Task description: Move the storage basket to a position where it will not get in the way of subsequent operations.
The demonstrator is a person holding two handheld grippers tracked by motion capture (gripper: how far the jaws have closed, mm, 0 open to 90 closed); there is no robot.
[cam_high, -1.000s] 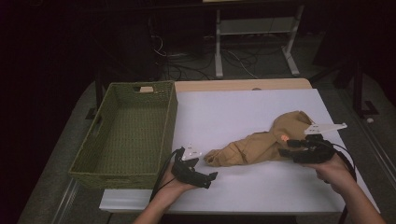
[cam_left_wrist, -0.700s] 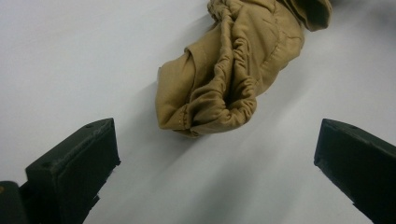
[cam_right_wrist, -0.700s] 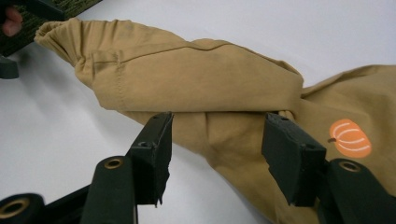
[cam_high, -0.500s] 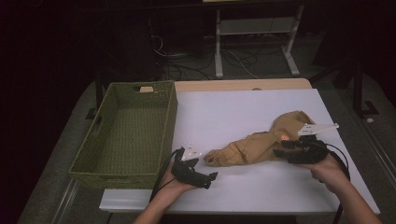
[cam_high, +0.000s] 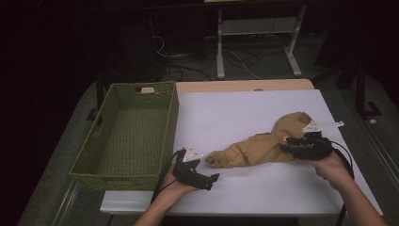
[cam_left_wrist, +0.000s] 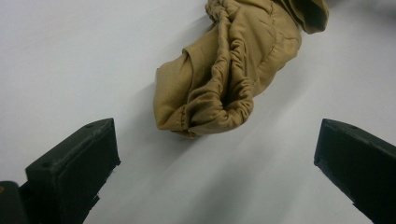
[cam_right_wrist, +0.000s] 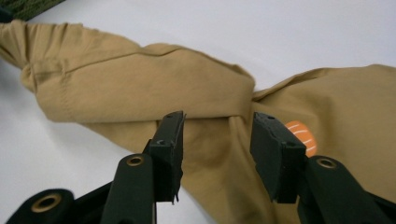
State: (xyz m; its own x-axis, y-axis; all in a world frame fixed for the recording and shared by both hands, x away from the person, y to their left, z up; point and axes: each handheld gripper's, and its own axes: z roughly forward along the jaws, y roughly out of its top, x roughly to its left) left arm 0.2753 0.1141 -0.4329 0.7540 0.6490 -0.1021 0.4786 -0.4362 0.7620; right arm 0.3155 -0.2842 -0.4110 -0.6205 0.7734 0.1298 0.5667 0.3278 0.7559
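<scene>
A crumpled tan cloth (cam_high: 256,148) lies on the white table (cam_high: 240,106), right of centre. My right gripper (cam_high: 285,147) is down on its right part. In the right gripper view its jaws have just been closing on a raised fold of the cloth (cam_right_wrist: 140,79); the right gripper (cam_right_wrist: 217,128) still has a gap between its pads, with fabric in it. An orange patch (cam_right_wrist: 301,135) shows beside the right pad. My left gripper (cam_high: 211,180) rests near the front edge, open wide. In the left gripper view the left gripper (cam_left_wrist: 217,140) points at the gathered end of the cloth (cam_left_wrist: 229,79), a short way off.
A green woven basket (cam_high: 171,117) with nothing in it stands at the table's left side, close to my left hand. Dark floor, cables and a white desk frame (cam_high: 221,42) lie beyond the far edge.
My right gripper has shifted slightly left and lower onto the cloth, and its jaws have narrowed. The left hand has stayed in place.
</scene>
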